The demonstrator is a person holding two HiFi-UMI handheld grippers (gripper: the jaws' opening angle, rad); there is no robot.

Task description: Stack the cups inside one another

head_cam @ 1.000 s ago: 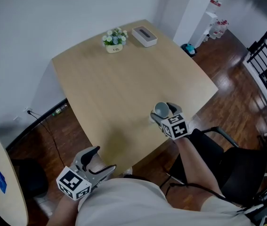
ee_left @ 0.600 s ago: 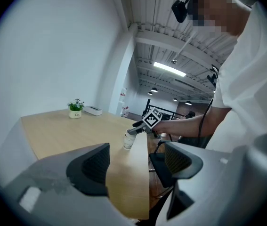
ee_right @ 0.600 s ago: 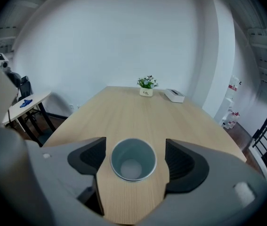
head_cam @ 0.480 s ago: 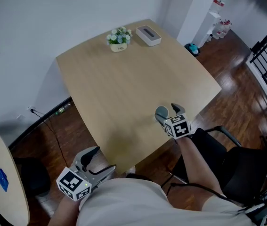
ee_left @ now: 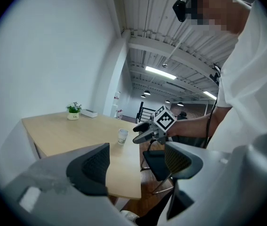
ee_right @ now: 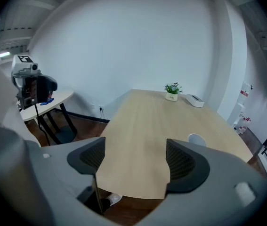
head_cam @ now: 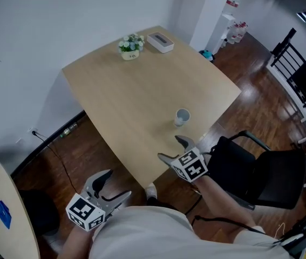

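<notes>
Right tool point(head_cam: 170, 148) sits low centre in my head view, jaws spread and empty, just off the table point(head_cam: 115, 90) edge. The cup point(head_cam: 182, 116) stands upright near it, close to the table's right edge. Left tool point(head_cam: 115, 184) hangs lower left, likewise spread and empty. My left gripper view shows its jaws apart, with the cup mid-frame beyond them. My right gripper view shows jaws apart, with the cup's rim peeking above the right jaw.

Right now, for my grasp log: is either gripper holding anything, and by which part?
Nothing: left gripper and right gripper open, empty; small white cup stands untouched.
</notes>
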